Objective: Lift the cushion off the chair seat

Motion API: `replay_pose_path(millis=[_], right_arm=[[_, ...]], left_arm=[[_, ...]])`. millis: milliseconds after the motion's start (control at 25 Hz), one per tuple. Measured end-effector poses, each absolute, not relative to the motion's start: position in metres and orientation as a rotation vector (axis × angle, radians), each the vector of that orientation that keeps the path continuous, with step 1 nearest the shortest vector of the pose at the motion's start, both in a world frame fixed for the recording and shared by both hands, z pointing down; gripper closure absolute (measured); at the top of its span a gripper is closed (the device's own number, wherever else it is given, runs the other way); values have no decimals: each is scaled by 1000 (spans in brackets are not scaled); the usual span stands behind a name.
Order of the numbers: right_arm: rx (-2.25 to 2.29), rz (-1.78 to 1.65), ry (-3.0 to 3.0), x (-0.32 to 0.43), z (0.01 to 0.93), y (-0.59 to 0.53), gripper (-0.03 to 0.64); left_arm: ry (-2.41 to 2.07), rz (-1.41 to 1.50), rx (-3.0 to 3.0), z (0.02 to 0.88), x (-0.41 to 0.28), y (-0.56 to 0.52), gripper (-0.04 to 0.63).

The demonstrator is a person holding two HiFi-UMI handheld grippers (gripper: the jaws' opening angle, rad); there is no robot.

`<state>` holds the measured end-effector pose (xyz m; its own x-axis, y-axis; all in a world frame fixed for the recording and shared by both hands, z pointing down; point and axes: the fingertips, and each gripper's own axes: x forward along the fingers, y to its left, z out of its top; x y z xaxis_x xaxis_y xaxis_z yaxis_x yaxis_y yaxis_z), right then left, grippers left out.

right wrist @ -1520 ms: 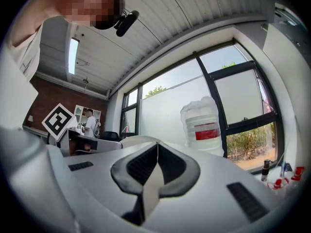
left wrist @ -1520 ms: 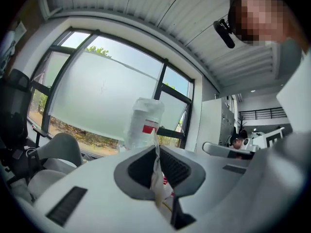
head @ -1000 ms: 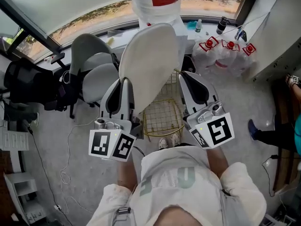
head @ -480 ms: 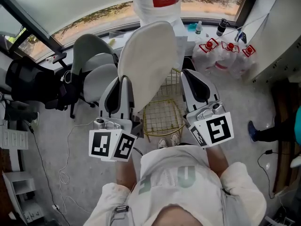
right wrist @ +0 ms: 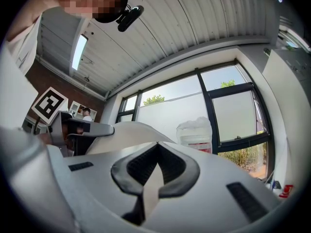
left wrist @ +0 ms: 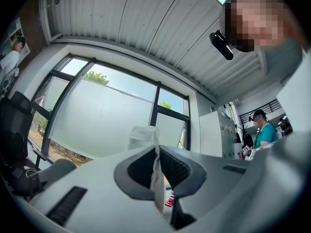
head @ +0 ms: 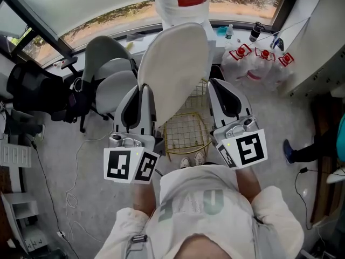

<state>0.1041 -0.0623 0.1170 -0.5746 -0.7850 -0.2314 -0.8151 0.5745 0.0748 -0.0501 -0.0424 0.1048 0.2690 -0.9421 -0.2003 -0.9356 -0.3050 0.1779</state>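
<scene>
Cushion (head: 172,74) slightly higher than before, tight in left tongs (head: 141,91), right tongs (head: 212,85)

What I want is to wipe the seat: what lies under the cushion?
The gold wire seat, bare where it shows. The cushion covers its far end, so that part cannot be checked.
</scene>
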Motion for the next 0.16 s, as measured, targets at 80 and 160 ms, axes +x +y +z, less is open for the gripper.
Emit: replay_pose_path(millis=[80,160], right_arm=[[-1351,259,2629,104,117,-61,600],[-1352,259,2628,103,116,-60,600]], left_arm=[[-1842,-421,2487,104,-51,-40,560],[-1847,-418,2491,103,-52,-39,561]])
